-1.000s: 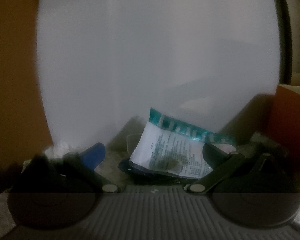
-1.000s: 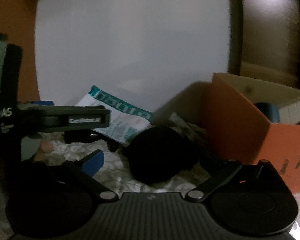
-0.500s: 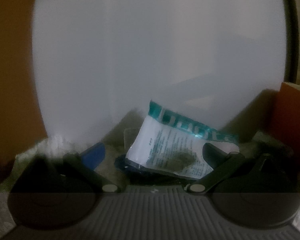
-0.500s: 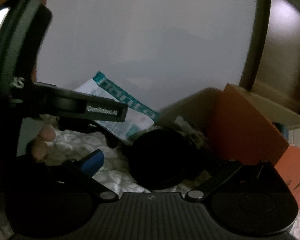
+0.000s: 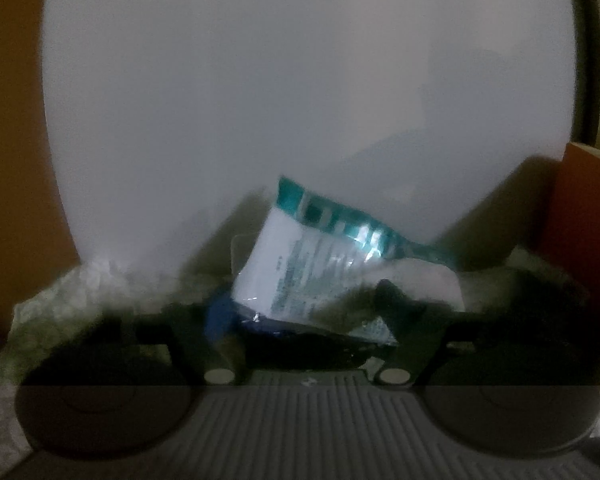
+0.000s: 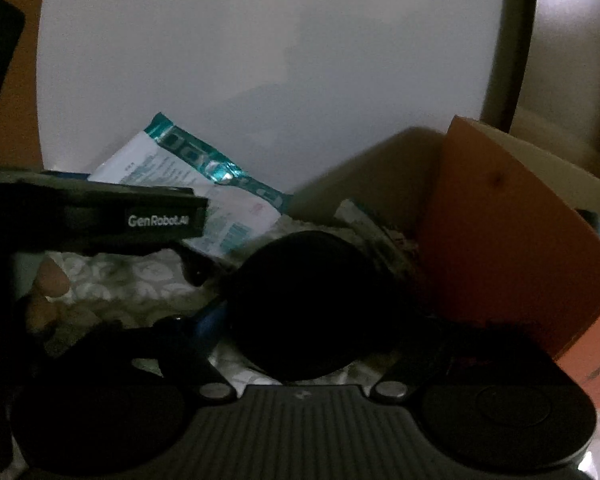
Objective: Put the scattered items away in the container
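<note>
Gripping the packet (image 5: 300,264), the left tool (image 5: 300,312) is closed on it; the right tool (image 6: 312,320) closes around a black pouch (image 6: 312,300) beside the box (image 6: 500,260).

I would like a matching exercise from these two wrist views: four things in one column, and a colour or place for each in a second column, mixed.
Things:
1. packet
2. round pouch
3. cardboard box
4. tablecloth

Descriptions:
a. orange, at the right
b. black, between the right gripper's fingers
c. white with a teal band, at the left gripper
d. pale, patterned, under the items

Pairs: 1-c, 2-b, 3-a, 4-d
</note>
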{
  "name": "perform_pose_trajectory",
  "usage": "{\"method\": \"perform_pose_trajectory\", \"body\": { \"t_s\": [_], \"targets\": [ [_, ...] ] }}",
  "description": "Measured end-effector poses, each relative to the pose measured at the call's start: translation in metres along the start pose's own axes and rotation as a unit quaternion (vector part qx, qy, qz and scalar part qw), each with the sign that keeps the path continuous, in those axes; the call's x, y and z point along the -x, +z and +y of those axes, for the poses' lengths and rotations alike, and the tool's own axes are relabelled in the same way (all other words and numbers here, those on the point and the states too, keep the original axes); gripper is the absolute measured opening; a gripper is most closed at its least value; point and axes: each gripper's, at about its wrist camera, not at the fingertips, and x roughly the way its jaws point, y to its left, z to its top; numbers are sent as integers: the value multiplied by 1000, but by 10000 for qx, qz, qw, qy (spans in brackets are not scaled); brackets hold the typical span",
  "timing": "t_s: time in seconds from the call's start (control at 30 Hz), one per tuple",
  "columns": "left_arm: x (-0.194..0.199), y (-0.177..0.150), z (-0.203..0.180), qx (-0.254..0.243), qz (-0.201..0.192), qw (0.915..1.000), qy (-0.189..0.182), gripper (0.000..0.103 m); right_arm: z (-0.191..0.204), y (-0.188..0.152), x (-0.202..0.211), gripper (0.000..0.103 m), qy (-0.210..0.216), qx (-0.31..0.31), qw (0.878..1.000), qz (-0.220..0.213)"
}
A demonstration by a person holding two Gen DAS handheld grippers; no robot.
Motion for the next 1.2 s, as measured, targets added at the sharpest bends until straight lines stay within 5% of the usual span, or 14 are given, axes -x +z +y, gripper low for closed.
{"method": "perform_pose_trajectory", "body": {
  "t_s": [0.1,0.2,0.4,0.7,0.8,0.87,1.2],
  "targets": [
    [10,-1,6,16,-80,9999,71,42,-4,1,0,77,67,-93,9999,-14],
    [14,-1,14,72,35,9998,162,5,-5,0,2,77,62,-182,9998,-83],
    [25,-3,30,130,174,9998,35,3,-7,-3,5,77,112,-270,9995,-139],
    [71,-8,53,15,-261,9997,-25,3,-13,-5,18,77,232,-353,9983,-408],
    [116,-20,34,-24,-388,9992,-47,3,-12,-4,27,77,296,-355,9976,-522],
    [95,-3,26,-1,-434,9990,-79,3,-12,-2,31,77,331,-338,9972,-577],
    [110,6,-45,60,-747,9971,-134,3,-18,10,63,77,410,-388,9944,-899]
  ]
}}
